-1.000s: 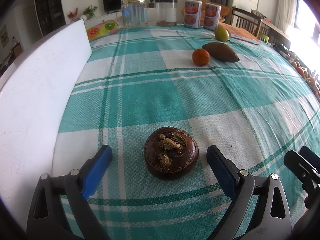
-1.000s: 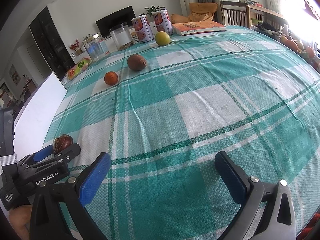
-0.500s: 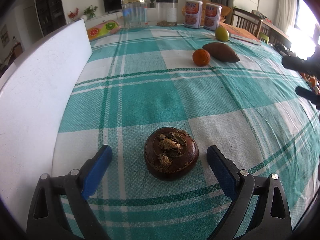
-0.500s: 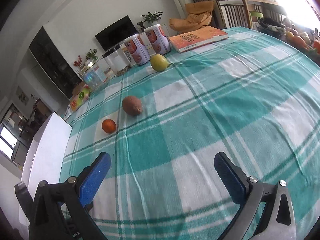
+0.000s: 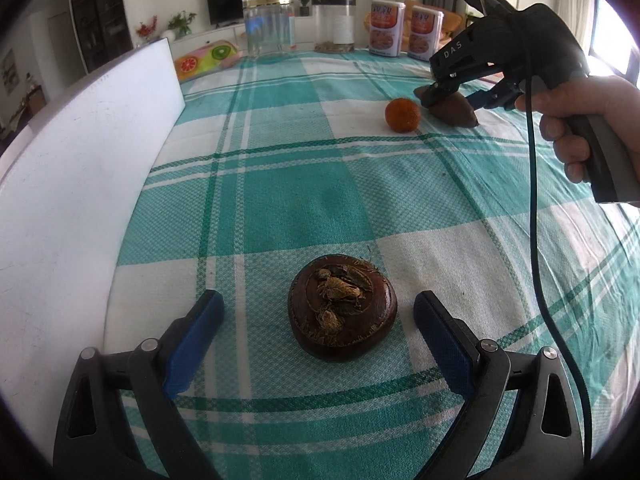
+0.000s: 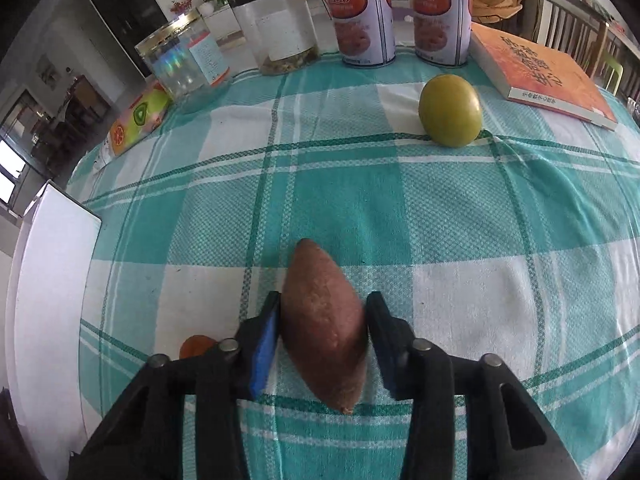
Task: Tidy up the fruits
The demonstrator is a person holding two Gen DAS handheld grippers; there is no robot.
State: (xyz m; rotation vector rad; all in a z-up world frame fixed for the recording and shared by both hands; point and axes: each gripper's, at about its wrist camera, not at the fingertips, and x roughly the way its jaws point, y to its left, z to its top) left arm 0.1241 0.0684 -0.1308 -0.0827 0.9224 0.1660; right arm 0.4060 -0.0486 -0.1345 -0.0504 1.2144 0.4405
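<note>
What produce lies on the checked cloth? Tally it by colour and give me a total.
Dark brown, flat round piece: 1
Reddish brown, sweet potato: 1
Orange, small round fruit: 1
Yellow-green, round fruit: 1
Total: 4

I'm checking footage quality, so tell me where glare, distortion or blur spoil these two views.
Left wrist view: the window at right is blown out white; fisheye bends the white board and darkens the corners. Right wrist view: sharp on the sweet potato between the closing right claw; tablecloth lines bow, and the left window is overexposed.
</note>
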